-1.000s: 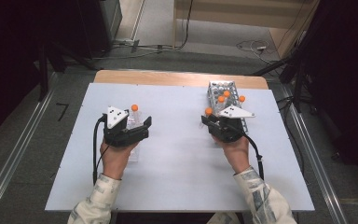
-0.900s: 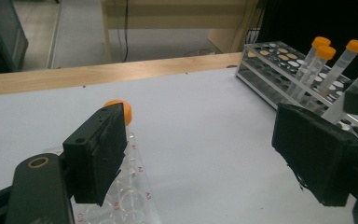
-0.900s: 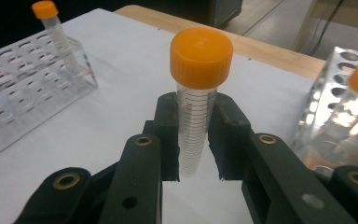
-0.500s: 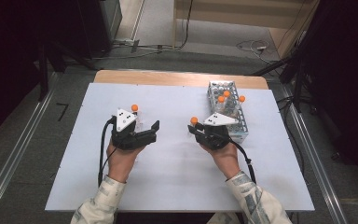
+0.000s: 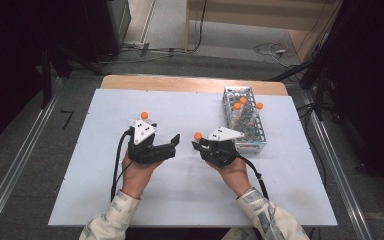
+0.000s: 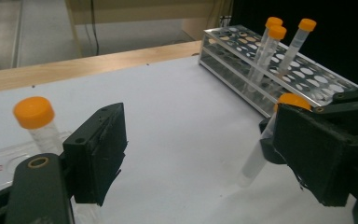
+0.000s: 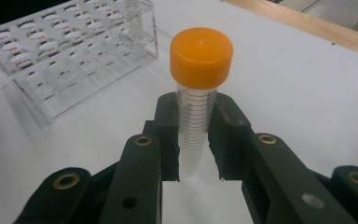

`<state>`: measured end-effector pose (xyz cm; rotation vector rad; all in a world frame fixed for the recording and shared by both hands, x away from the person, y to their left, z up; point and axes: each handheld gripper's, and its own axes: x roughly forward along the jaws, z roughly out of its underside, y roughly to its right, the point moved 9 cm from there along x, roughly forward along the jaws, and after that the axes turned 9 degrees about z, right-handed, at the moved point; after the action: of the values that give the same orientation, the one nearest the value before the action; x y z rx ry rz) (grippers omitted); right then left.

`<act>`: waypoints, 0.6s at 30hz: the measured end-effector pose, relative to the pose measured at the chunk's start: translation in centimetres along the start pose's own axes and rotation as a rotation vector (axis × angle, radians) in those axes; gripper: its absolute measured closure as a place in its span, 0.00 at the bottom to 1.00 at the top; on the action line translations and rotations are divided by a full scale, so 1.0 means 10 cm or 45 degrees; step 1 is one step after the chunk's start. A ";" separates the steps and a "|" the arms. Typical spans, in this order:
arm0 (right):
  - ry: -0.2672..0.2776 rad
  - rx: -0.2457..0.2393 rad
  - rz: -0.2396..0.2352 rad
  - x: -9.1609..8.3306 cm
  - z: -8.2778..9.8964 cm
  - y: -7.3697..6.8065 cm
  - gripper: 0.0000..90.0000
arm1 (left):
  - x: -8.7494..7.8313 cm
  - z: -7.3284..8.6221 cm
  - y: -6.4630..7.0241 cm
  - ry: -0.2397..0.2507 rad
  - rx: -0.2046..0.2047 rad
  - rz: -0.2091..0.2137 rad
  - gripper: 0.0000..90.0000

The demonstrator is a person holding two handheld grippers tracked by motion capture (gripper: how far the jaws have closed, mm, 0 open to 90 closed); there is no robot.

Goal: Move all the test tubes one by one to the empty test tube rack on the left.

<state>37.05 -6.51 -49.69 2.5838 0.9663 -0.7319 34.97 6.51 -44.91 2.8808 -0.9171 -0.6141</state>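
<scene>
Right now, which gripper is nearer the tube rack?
Right. The right gripper, shut on an orange-capped tube, sits just beside the tube rack; the left gripper, open, is farther off toward the table's middle.

White-topped counter (image 5: 105, 200) with a wooden far edge (image 5: 190, 83). Grey floor (image 5: 25, 125) carries metal rails (image 5: 10, 172) on both sides. Dark cabinet (image 5: 100, 25) behind; cables (image 5: 270, 50) lie on the floor.

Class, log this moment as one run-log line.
right gripper: shut on orange-capped tube | left gripper: open | rack: three tubes
</scene>
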 end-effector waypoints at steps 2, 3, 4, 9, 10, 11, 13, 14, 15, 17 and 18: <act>-0.005 -0.004 -0.010 0.01 0.01 -0.04 0.80 | 0.02 0.02 0.04 -0.008 0.008 0.013 0.20; -0.006 -0.008 -0.015 0.02 0.01 -0.05 0.80 | 0.04 0.03 0.06 -0.015 0.015 0.019 0.20; -0.006 -0.011 -0.022 0.02 0.02 -0.07 0.80 | 0.06 0.04 0.09 -0.024 0.022 0.031 0.20; -0.010 -0.030 -0.045 0.03 0.02 -0.17 0.80 | 0.12 0.09 0.18 -0.046 0.040 0.057 0.20; -0.008 -0.035 -0.048 0.03 0.02 -0.18 0.80 | 0.12 0.09 0.19 -0.051 0.045 0.059 0.20; -0.010 -0.034 -0.051 0.03 0.02 -0.19 0.80 | 0.13 0.09 0.21 -0.048 0.043 0.067 0.20; -0.010 -0.042 -0.062 0.04 0.02 -0.23 0.80 | 0.15 0.11 0.23 -0.059 0.051 0.075 0.20; -0.012 -0.047 -0.065 0.04 0.03 -0.25 0.80 | 0.16 0.12 0.25 -0.064 0.056 0.080 0.21; -0.014 -0.052 -0.071 0.05 0.03 -0.27 0.80 | 0.17 0.13 0.26 -0.072 0.063 0.083 0.21; -0.019 -0.065 -0.079 0.05 0.04 -0.30 0.80 | 0.19 0.15 0.28 -0.078 0.075 0.093 0.24; -0.018 -0.069 -0.082 0.06 0.04 -0.31 0.80 | 0.19 0.16 0.29 -0.081 0.083 0.097 0.26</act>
<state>35.16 -4.08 -50.60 2.5082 1.0550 -0.7292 34.20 3.14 -46.53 2.8821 -1.0698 -0.6853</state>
